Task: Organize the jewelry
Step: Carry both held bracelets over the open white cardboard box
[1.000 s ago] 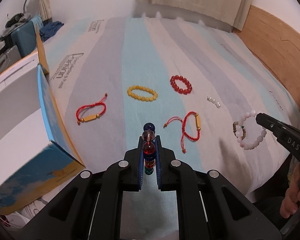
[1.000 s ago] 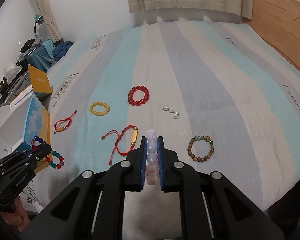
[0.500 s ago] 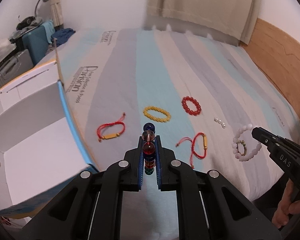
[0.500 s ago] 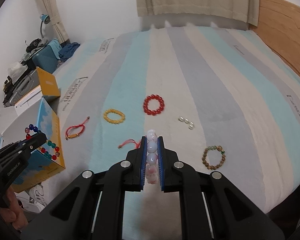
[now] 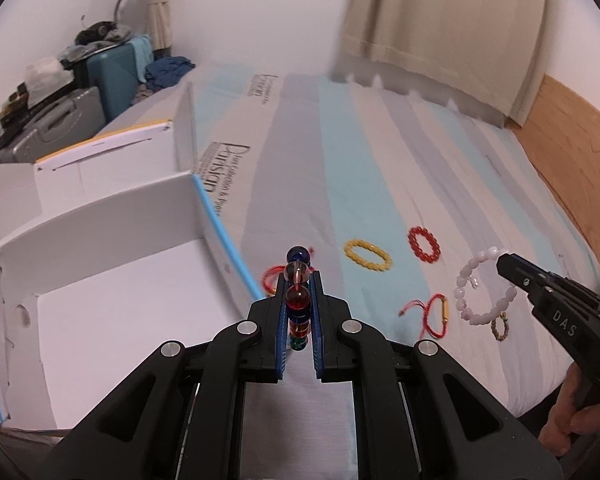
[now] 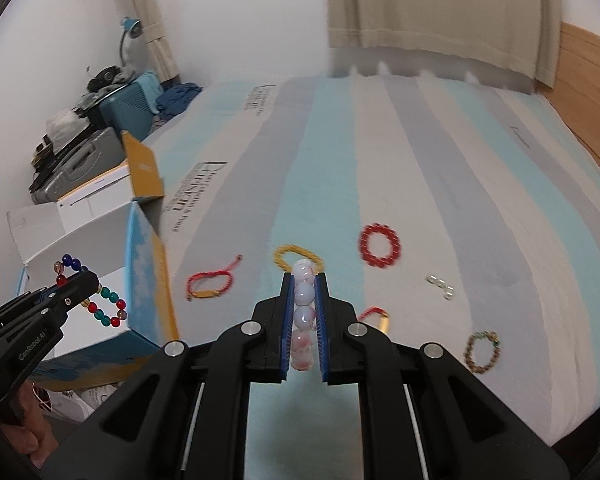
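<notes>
My left gripper (image 5: 298, 280) is shut on a multicoloured glass-bead bracelet (image 5: 298, 298) and hangs beside the open white box (image 5: 100, 264), near its blue-edged right wall. In the right wrist view the same bracelet (image 6: 106, 308) dangles from the left gripper's tip in front of the box (image 6: 148, 280). My right gripper (image 6: 304, 280) is shut on a pale pink bead bracelet (image 6: 303, 312), which hangs as a loop (image 5: 466, 300) over the striped bed in the left wrist view.
On the bed lie a yellow bead bracelet (image 5: 367, 255), a red bead bracelet (image 5: 423, 244), two red cord bracelets (image 5: 436, 314) (image 6: 210, 284), a brown bead bracelet (image 6: 482, 352) and small pearls (image 6: 440, 286). Suitcases (image 5: 112, 76) stand beyond the box; a wooden headboard (image 5: 572, 144) runs along the right.
Both grippers rose and swung left toward the box, each keeping its bracelet. The box now fills much more of the left wrist view; the bed jewelry has not moved.
</notes>
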A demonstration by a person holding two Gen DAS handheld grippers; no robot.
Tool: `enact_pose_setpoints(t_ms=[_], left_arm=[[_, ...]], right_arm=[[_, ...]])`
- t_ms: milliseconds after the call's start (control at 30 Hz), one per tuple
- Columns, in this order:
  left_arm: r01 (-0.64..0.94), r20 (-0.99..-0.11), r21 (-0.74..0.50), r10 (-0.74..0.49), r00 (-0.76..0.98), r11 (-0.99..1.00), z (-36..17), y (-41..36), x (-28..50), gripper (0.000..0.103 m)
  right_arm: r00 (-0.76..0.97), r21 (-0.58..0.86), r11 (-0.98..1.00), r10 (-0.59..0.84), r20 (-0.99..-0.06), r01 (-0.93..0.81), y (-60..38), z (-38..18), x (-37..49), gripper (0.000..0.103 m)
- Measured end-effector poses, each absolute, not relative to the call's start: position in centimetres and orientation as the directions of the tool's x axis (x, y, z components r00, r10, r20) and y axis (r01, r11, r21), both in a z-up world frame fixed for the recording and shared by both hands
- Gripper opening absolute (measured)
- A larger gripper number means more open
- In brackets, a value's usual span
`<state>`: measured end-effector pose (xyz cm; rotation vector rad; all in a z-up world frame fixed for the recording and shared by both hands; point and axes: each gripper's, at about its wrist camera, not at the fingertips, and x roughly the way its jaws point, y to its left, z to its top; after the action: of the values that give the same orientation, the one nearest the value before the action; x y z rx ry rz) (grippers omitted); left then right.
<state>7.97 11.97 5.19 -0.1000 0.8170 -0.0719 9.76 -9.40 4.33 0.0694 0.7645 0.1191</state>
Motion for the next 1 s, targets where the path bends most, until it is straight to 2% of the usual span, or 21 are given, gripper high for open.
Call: enact_pose_setpoints(t_ms=[633,1000], left_arm=[[-0.173,-0.749,-0.134,0.015,0.663,0.976,4.0,23.5,6.0,0.009],[-0.279,-0.787,-0.119,0.081,0.611,0.953,1.4,29.0,4.8,0.009]], right_arm=[[0.700,0.068,0.951,0.270,-0.661,-0.303,5.4,6.5,10.8,0.009],[0.623,0.056,0.897,0.349,-0.701,-0.439,13.9,4.3,11.3,0.009]])
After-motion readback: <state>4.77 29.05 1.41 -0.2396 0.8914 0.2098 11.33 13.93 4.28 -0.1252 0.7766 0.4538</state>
